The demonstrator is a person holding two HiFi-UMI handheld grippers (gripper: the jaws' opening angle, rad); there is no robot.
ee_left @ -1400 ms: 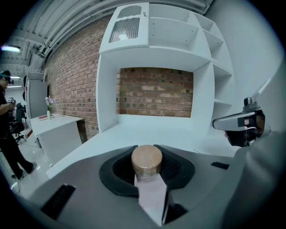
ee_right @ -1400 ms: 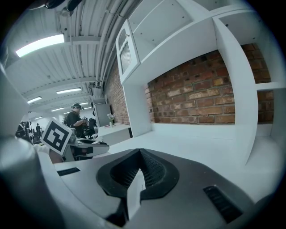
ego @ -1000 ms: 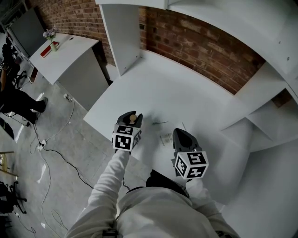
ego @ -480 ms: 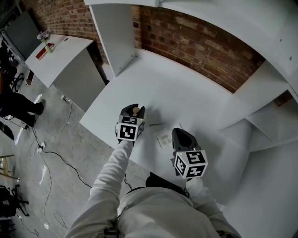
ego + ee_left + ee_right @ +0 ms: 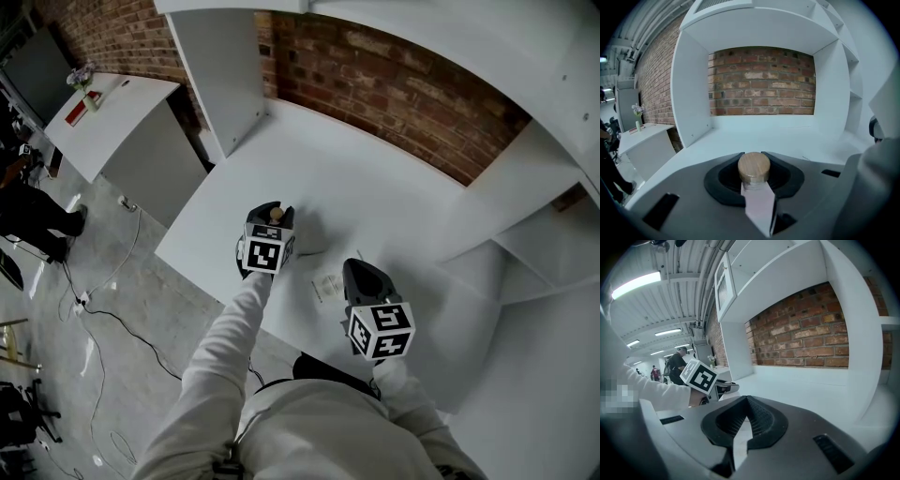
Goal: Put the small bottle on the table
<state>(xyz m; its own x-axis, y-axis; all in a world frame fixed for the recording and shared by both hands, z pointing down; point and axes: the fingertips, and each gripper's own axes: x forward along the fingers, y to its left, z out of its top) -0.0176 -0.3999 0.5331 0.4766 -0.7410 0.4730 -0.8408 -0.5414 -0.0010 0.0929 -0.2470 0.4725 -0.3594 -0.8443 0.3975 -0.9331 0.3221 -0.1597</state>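
Clamped in the left gripper, the small cork-stoppered glass bottle is being carried farther in over the white table, nearing set-down; the right gripper is being kept closed, empty.

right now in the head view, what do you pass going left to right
white side table -> left gripper, shut on the small bottle -> right gripper, shut with nothing in it -> white shelves

Brick wall, white shelving, flower vase
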